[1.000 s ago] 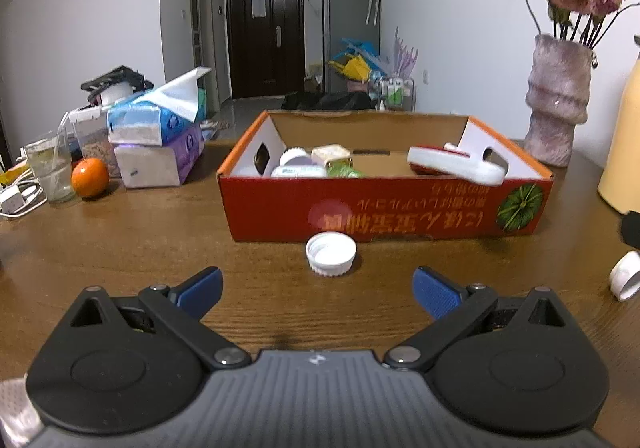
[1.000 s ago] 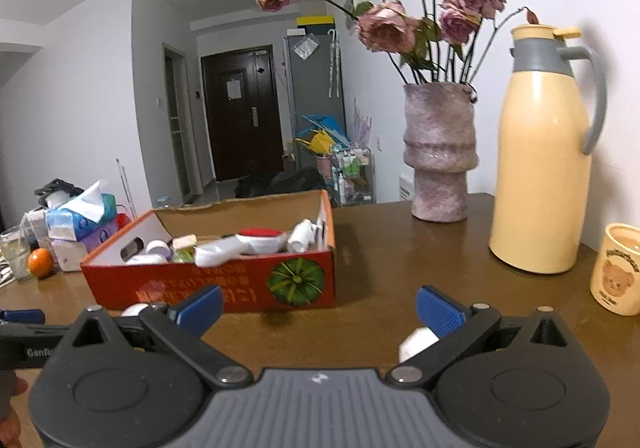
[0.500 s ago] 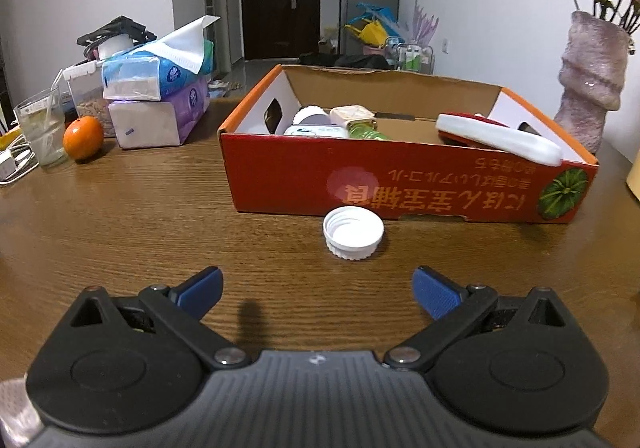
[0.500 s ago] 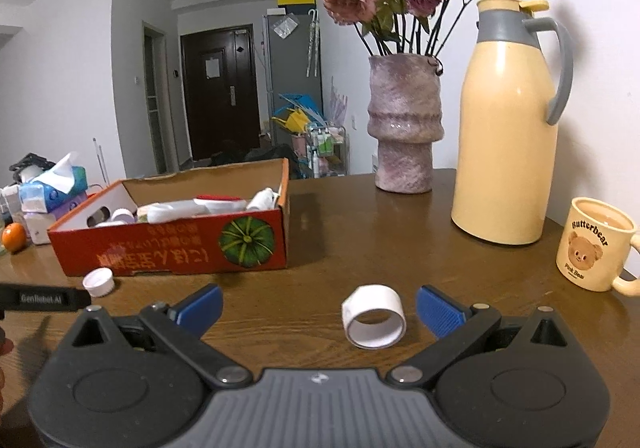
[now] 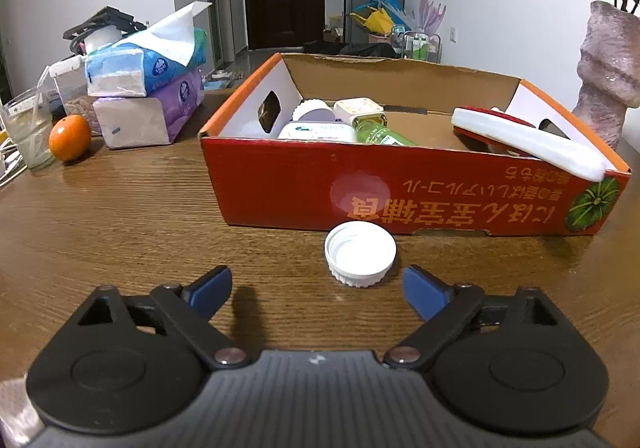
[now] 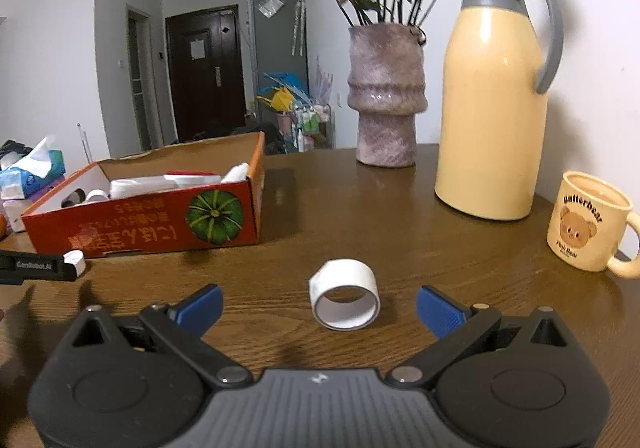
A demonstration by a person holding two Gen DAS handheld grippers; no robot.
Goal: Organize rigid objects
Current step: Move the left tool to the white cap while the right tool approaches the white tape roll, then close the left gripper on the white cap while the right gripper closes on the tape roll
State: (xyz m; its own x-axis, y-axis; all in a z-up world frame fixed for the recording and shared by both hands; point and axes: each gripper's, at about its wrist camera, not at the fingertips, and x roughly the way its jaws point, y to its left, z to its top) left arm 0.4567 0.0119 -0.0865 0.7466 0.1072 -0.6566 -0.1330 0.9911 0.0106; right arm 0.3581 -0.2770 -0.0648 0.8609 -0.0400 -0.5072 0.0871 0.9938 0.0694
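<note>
A white bottle cap (image 5: 360,253) lies open side up on the wooden table, close to the front wall of the red cardboard box (image 5: 280,184). My left gripper (image 5: 318,286) sits just short of the cap, its jaws closing, with the blue pads clear of it. The box holds a white and red tool (image 5: 528,144), a green bottle (image 5: 378,134) and white jars. A white tape ring (image 6: 345,294) lies between the tips of my open right gripper (image 6: 318,306), touching neither pad. In the right wrist view the left gripper's finger (image 6: 38,266) reaches the cap (image 6: 75,260) beside the box (image 6: 140,228).
Tissue packs (image 5: 148,88), an orange (image 5: 70,138) and a glass (image 5: 30,132) stand at the left. A purple vase (image 6: 386,96), a yellow thermos jug (image 6: 490,96) and a bear mug (image 6: 588,222) stand at the back right near the wall.
Both grippers have come forward and lower. The cap now lies just ahead of the left tips and the tape ring between the right tips. The left jaws have narrowed a little.
</note>
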